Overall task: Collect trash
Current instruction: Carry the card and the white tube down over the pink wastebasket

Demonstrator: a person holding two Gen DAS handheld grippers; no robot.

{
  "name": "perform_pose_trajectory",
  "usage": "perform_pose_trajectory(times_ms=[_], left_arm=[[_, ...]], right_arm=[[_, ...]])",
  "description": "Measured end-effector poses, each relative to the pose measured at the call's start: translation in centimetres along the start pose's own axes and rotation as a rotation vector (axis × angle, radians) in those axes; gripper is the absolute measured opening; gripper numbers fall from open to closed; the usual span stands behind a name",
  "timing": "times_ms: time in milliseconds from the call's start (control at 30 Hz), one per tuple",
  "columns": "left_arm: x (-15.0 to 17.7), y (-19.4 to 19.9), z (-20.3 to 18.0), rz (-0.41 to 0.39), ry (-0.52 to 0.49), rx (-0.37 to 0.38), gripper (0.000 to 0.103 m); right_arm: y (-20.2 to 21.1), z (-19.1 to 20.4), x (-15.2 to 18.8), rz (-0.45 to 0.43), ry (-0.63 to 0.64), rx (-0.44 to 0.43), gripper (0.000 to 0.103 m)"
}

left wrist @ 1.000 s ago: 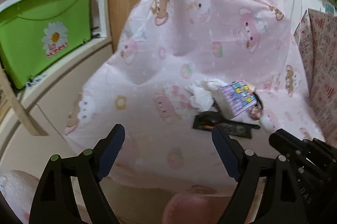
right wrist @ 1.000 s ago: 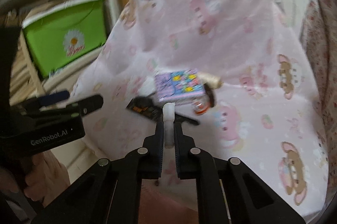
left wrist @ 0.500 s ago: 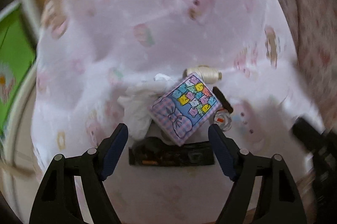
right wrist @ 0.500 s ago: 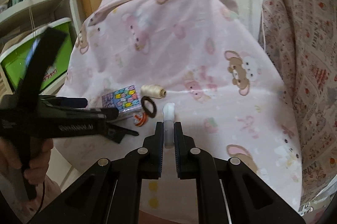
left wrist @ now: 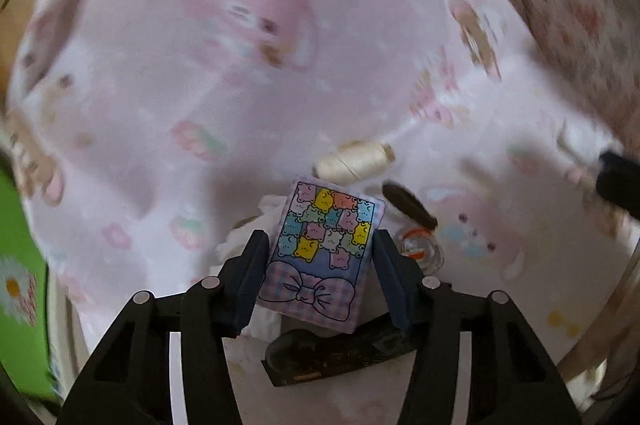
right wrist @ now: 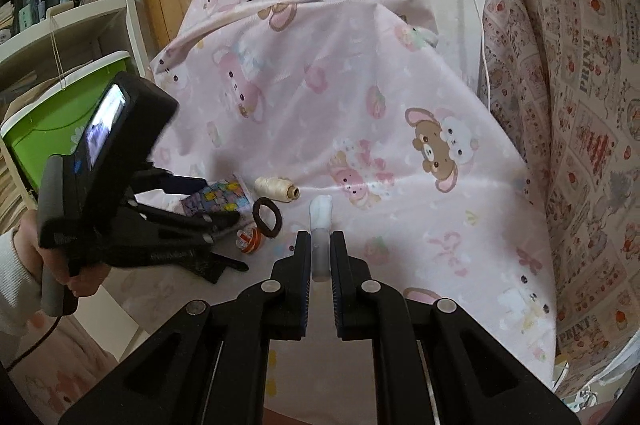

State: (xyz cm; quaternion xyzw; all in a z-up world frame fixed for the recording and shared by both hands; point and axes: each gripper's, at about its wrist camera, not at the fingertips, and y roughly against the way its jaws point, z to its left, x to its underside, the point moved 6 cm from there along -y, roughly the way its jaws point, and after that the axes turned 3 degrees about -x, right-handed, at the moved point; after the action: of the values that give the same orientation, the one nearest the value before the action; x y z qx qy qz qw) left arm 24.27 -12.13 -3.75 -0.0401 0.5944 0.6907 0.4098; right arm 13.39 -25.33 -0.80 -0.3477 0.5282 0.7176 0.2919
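Step in hand, as judged: pickup of the small pastel box [left wrist: 326,253] from the pile on the pink printed sheet [left wrist: 240,85]. The left gripper [left wrist: 320,277] is set over it, jaws closing, with the box between the pads [left wrist: 250,277]. A thin gap is seen on each side in the left wrist view, so contact is not confirmed.

The right gripper [right wrist: 320,257] is held clear, near the pile's right side, and is clamped narrow on a small white tube-like piece [right wrist: 321,225]. What that piece is cannot be told.

Next move, as judged: the close is to be finished squarely on the box's long edges, then a straight lift is needed. The box lies partly on a white crumpled tissue [left wrist: 248,237] and a flat black wrapper [left wrist: 340,353], so either could be dragged along.

Around the box:
- Cream thread spool [left wrist: 354,161], just beyond the box's far end, apparently not touching.
- Dark hair tie [left wrist: 408,205], just beside its right corner.
- Small clear piece with orange marking [left wrist: 418,251], just beside the right jaw; it may be nudged on closing.
- Green storage bin [right wrist: 52,121] on the shelf to the left, well apart.
- Patterned cover [right wrist: 580,105] on the right, not in the way.

No trash container is identified in either view.
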Motion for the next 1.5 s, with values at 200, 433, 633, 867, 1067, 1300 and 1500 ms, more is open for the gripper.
perform_pose_trajectory(times_ms=[200,433,633,867,1067,1300,1500], left_arm=[[0.2,5.2,2.5,-0.106,0.200,0.029,0.050],[3.1,10.8,4.4,-0.196,0.347,0.076,0.051],[7.0,12.4,2.2,-0.177,0.394,0.076,0.051],[10.8,12.8,-0.8,-0.137,0.393,0.070,0.052],[13.0,12.2,-1.6,-0.080,0.405,0.087,0.052],[15.9,9.4,-2.6,0.058,0.434,0.140,0.052],[18.0,7.5,-3.4,0.169,0.442,0.173,0.051]], right_arm=[[0.4,-0.6,0.1,0.001,-0.027,-0.019,0.010],[0.8,0.1,0.7,0.011,-0.036,-0.050,0.010],[2.0,2.1,1.3,0.007,0.016,-0.075,0.010],[3.6,4.2,2.8,0.021,0.062,-0.096,0.010],[5.2,5.8,3.5,0.027,0.084,-0.139,0.010],[6.4,7.5,5.6,0.095,0.131,-0.183,0.010],[5.9,8.2,7.9,0.208,0.113,-0.246,0.010]])
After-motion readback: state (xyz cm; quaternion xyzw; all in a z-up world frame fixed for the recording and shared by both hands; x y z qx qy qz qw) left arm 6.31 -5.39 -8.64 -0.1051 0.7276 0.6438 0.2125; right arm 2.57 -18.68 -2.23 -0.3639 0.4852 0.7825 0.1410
